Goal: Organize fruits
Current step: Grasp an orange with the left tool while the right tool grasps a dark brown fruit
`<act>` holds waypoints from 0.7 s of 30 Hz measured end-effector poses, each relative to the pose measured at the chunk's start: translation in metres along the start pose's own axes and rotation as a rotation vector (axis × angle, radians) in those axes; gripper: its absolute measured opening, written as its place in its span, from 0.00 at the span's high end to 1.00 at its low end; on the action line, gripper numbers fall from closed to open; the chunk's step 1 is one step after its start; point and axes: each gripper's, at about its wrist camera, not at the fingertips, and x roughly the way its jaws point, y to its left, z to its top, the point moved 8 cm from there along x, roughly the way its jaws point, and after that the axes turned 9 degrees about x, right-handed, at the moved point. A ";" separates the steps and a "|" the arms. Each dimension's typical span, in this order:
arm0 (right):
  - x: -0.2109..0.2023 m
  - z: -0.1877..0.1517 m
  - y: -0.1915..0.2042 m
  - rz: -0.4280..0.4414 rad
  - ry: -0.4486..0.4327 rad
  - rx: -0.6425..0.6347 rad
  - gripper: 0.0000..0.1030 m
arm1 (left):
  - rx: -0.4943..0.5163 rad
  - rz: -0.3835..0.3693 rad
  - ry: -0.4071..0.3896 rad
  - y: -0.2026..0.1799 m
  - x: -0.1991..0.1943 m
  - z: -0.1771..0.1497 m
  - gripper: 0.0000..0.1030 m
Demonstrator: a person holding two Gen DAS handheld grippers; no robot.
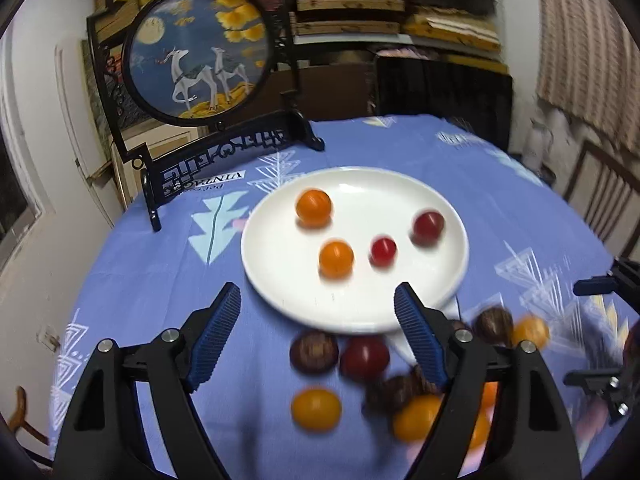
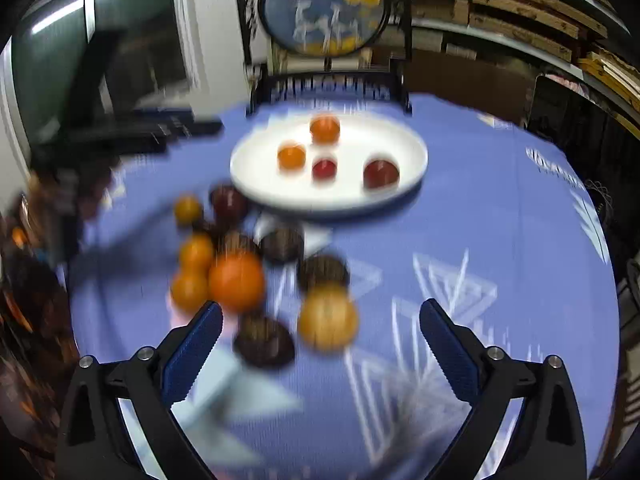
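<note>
A white plate (image 1: 360,312) on the blue tablecloth holds two orange fruits (image 1: 314,207) and two red fruits (image 1: 428,226); it also shows in the right wrist view (image 2: 256,168). Several loose orange, red and dark brown fruits (image 1: 315,351) lie on the cloth in front of the plate, also seen in the right wrist view (image 2: 237,280). My left gripper (image 1: 318,304) is open and empty above the plate's near rim and the loose fruits. My right gripper (image 2: 321,318) is open and empty, hovering over an orange fruit (image 2: 327,316). The right view is blurred.
A round framed deer picture on a black stand (image 1: 196,56) stands at the table's back edge, behind the plate. Shelves with wooden boards (image 1: 380,12) fill the background. A chair (image 1: 600,200) stands at the right. The other gripper (image 1: 608,284) shows at the right edge.
</note>
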 end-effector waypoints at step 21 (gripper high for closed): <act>0.011 -0.020 0.015 0.019 0.050 -0.027 0.58 | 0.148 -0.282 0.204 -0.119 -0.013 -0.086 0.26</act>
